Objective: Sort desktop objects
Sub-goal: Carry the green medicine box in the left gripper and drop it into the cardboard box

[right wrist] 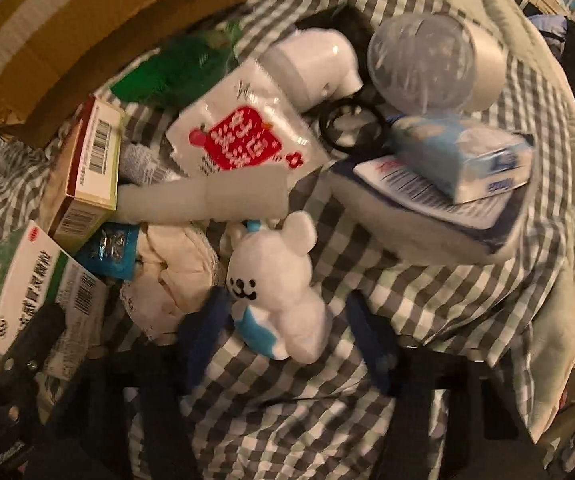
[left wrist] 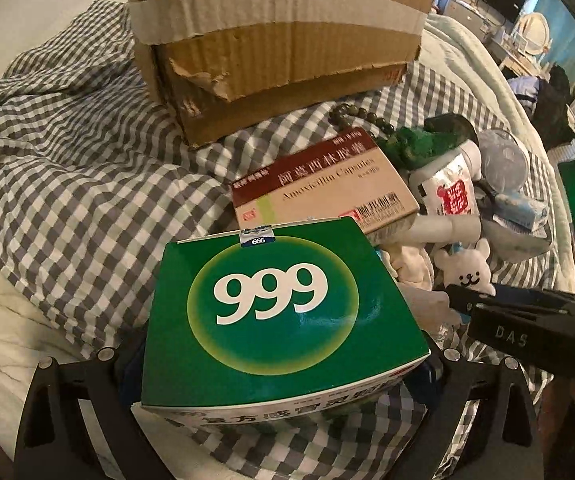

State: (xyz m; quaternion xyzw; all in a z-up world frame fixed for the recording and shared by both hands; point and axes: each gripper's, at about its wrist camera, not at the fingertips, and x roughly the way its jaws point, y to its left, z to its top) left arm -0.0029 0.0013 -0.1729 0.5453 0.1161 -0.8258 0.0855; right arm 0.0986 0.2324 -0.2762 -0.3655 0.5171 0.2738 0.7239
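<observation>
Green 999 box (left wrist: 283, 312) flat between wide left claw (left wrist: 283, 364), right claw (right wrist: 287, 320) around upright plush bear (right wrist: 275, 284)

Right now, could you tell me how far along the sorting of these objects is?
Done: nothing visibly sorted; I cannot see inside the cardboard box. In hand: the left gripper has its jaws apparently clamped on the green 999 box, and the right gripper has open jaws around the white bear plush. Left: the amoxicillin box, red-and-white sachet, tissue pack and other items lie jumbled on the checked bedding.
</observation>
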